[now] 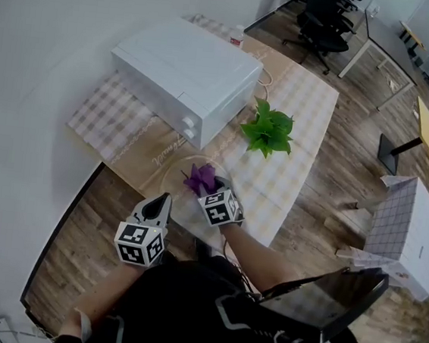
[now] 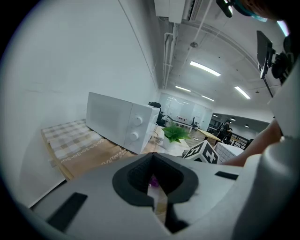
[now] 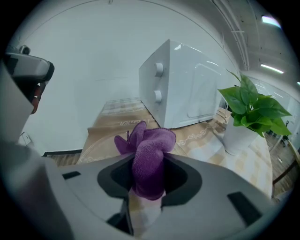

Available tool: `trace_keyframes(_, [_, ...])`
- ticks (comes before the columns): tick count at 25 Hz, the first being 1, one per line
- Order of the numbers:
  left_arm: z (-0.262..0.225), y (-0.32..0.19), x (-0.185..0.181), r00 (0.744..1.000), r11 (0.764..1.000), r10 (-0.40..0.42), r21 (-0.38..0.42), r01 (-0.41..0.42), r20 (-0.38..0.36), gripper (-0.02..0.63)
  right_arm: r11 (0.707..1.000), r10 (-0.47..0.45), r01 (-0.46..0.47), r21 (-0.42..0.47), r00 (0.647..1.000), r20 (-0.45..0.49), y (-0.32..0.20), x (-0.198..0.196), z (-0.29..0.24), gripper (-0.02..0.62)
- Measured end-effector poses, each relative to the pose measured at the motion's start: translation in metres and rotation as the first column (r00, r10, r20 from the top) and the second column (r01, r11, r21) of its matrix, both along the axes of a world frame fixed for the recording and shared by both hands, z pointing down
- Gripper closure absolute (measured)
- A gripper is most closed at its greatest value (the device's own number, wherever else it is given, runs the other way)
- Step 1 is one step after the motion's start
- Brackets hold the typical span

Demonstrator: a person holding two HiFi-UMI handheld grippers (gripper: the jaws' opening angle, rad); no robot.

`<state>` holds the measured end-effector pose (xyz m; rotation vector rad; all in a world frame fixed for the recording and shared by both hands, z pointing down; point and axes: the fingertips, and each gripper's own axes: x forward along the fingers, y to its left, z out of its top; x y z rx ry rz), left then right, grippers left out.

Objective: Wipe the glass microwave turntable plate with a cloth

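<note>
So the right gripper [image 1: 206, 190] has its fingers clamped on a bunched-up purple microfibre cloth [image 3: 149, 157]. The cloth fills the gap between them and puffs out past the tips. From the head view, that cloth sits right on top of the round clear glass turntable plate [image 1: 178, 191]. The plate lies flat at the near edge of the desk [image 1: 304, 115], which is covered in a beige checked tablecloth.

The left gripper [image 1: 159, 204] is on the plate's left side with its tips right at the rim. Its fingers are narrow, nearly together, with only a thin slit between them. A speck of purple and the pale desk covering show through the slit. Honestly can't tell if the glass edge is actually pinched in there or not.

Behind the plate there's a boxy white microwave oven [image 1: 186, 76] with two round knobs, door closed. A small leafy green plant in a white pot [image 1: 268, 131] stands just beside it, to the right. Both grippers are close together over the plate. The floor is wood planks [image 1: 352, 166].
</note>
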<state>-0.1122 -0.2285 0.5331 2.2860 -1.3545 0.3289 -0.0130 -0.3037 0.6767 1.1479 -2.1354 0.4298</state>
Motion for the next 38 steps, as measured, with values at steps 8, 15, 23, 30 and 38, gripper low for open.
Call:
trace_keyframes(8, [-0.002, -0.001, 0.008, 0.999, 0.999, 0.032, 0.007, -0.032, 0.001, 0.603, 0.996, 0.09, -0.09, 0.011, 0.996, -0.024, -0.003, 0.037, 0.0, 0.451])
trace_keyframes(15, [-0.005, -0.001, 0.016, 0.998, 0.998, 0.06, 0.01, -0.06, -0.016, 0.603, 0.989, 0.147, -0.145, 0.024, 0.988, -0.054, -0.002, 0.067, -0.001, 0.451])
trace_keyframes(23, [-0.004, 0.001, 0.023, 0.996, 0.996, 0.089, 0.015, -0.089, -0.027, 0.603, 0.972, 0.234, -0.233, 0.026, 0.97, -0.066, 0.001, 0.091, -0.009, 0.453])
trace_keyframes(30, [-0.004, 0.002, 0.012, 0.998, 0.998, 0.059, 0.02, -0.059, -0.036, 0.603, 0.988, 0.141, -0.141, 0.062, 0.99, -0.008, 0.005, 0.049, -0.035, 0.453])
trace_keyframes(38, [-0.003, 0.01, -0.021, 0.999, 0.999, -0.03, 0.018, 0.031, -0.025, 0.603, 0.995, -0.081, 0.078, 0.058, 0.995, 0.06, 0.027, -0.052, -0.045, 0.451])
